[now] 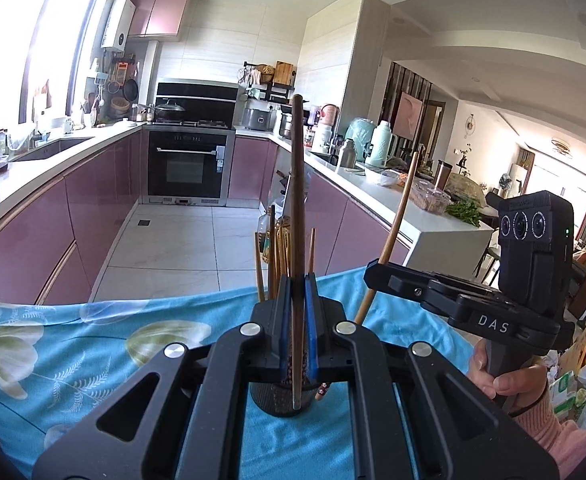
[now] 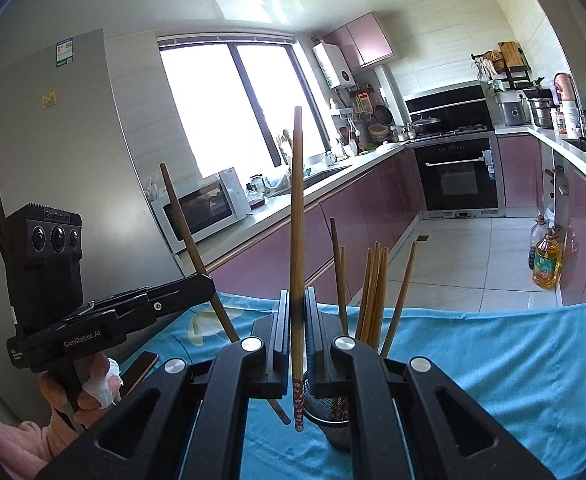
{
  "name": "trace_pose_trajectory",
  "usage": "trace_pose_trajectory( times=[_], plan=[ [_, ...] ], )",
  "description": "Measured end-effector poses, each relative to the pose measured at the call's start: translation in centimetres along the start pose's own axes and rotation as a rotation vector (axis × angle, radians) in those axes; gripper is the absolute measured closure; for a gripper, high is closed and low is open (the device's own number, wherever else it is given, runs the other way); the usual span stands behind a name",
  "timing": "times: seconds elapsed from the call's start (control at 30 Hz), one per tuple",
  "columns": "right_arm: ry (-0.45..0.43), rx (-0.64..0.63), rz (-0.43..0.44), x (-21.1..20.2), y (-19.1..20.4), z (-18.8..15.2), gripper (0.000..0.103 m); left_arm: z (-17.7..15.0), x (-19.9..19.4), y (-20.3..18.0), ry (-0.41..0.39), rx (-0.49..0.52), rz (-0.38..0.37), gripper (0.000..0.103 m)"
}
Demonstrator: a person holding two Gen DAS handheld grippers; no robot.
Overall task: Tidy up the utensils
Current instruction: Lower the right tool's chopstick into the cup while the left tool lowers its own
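Each gripper, left gripper [image 1: 297,296] and right gripper [image 2: 297,312], is clamped on 1 thin, stiff, light wooden chopstick [image 1: 298,200] [image 2: 297,216], probably slippery, best held mid-shaft.

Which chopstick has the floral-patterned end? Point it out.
The light chopstick pinched upright in the right gripper; its lower end carries a red floral pattern, unlike the dark chopstick in the left gripper.

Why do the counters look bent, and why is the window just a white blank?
Both views are fisheye, so the straight counter curves toward the edges. In the left wrist view the window is overexposed with flare; in the right wrist view the window is blown out white, and the chopstick stays sharp.
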State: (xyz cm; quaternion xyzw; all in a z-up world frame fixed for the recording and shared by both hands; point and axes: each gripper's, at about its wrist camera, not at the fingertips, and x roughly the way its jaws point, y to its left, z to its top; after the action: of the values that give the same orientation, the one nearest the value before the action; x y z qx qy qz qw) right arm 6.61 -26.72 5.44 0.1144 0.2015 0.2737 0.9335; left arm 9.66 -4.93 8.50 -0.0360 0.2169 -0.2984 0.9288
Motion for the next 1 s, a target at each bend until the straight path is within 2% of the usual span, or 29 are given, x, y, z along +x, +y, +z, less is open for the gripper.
trace_pose_trajectory(
  times=[0.5,1.0],
  plan=[
    [-0.009,0.006,-0.012,0.9,-0.4,1.1,0.097,0.7,0.8,0.0,-0.009,-0.019,-0.007,0.096],
    [0.005,0.022,-0.043,1.4,-0.9,0.3,0.097,0.5,0.9,-0.9,0.010,-0.012,0.007,0.096]
  ],
)
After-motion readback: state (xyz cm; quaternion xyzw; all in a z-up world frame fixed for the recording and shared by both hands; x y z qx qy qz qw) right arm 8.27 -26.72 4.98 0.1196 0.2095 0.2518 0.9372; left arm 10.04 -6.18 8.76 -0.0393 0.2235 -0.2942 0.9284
